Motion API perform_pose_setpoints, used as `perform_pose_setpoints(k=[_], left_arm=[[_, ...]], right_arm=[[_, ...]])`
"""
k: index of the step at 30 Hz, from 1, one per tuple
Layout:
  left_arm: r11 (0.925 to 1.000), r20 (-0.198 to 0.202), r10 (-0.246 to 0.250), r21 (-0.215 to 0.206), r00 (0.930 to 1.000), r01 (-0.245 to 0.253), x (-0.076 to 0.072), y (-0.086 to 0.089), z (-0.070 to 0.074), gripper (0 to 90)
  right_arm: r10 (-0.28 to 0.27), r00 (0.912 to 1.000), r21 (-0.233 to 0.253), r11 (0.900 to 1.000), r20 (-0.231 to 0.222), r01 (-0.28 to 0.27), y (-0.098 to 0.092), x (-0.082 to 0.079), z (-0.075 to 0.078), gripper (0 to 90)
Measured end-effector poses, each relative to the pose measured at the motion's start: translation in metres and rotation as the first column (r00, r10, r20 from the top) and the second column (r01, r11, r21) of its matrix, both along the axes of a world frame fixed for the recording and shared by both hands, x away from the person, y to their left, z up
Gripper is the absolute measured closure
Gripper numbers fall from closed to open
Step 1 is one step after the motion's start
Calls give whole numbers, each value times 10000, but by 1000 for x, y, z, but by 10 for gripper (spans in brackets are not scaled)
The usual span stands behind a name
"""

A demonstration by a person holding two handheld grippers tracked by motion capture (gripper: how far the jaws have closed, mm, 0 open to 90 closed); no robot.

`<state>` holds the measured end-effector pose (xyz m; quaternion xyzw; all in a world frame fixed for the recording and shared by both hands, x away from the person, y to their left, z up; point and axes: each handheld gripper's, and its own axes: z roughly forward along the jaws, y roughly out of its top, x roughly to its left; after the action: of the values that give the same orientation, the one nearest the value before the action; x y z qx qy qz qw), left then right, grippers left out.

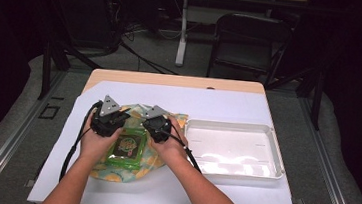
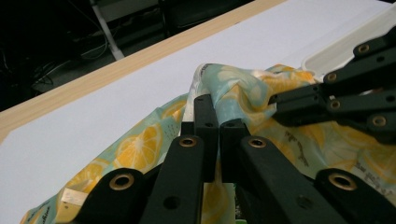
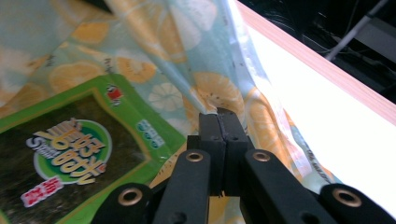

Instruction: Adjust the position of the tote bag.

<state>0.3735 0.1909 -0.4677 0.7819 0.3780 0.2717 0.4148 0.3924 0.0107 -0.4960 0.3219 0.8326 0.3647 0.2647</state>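
**Both jaws pinched on the lemon cloth, drawing it over the seaweed pack**

My left gripper (image 2: pixel 212 135) has its jaws clamped together on a raised fold of the lemon-print cloth (image 2: pixel 243 93); the fabric stands up in a peak just past the tips. My right gripper (image 3: pixel 219 140) is pressed shut the same way on another ridge of that cloth (image 3: pixel 205 88), with the green seaweed pack (image 3: pixel 70 149) lying flat just beside it. In the high view my left gripper (image 1: pixel 108 116) and right gripper (image 1: pixel 158 121) sit near each other at the far edge of the cloth (image 1: pixel 112 171), which is spread on the white sheet covering the counter (image 1: pixel 171 81), and the pack (image 1: pixel 127 148) rests in the middle of the cloth between my hands.

I judge the step to be folding the far edge of the cloth toward me over the pack. To do it well I should keep both pinches firm, lift the two folds level with each other so the edge comes over straight, and carry it low enough that the pack is not dragged off centre. Letting go of one side first would probably leave the fold skewed.

To my right, well apart from the cloth, stands a white tray (image 1: pixel 276 159); I can see nothing lying in it
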Motion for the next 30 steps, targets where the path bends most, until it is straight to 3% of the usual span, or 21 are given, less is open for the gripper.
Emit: perform_pose_setpoints(k=[8,13,22,30], left_arm=[[9999,-258,-52,157,9997,56,3,-4,-10,891],[9994,-420,-214,264,9989,225,3,-7,-13,827],[9998,-481,-182,87,9987,187,-2,-1,-11,599],[9998,-143,-181,-60,9997,180,-14,3,-3,486]], right_arm=[[-429,9991,24,9991,-62,429,-5,9,-1,900],[-672,9976,-3,9977,-161,672,-7,16,-5,900],[-933,9953,23,9956,-249,934,-11,23,-7,900],[-1093,9938,54,9940,-208,1095,-15,30,-9,900]])
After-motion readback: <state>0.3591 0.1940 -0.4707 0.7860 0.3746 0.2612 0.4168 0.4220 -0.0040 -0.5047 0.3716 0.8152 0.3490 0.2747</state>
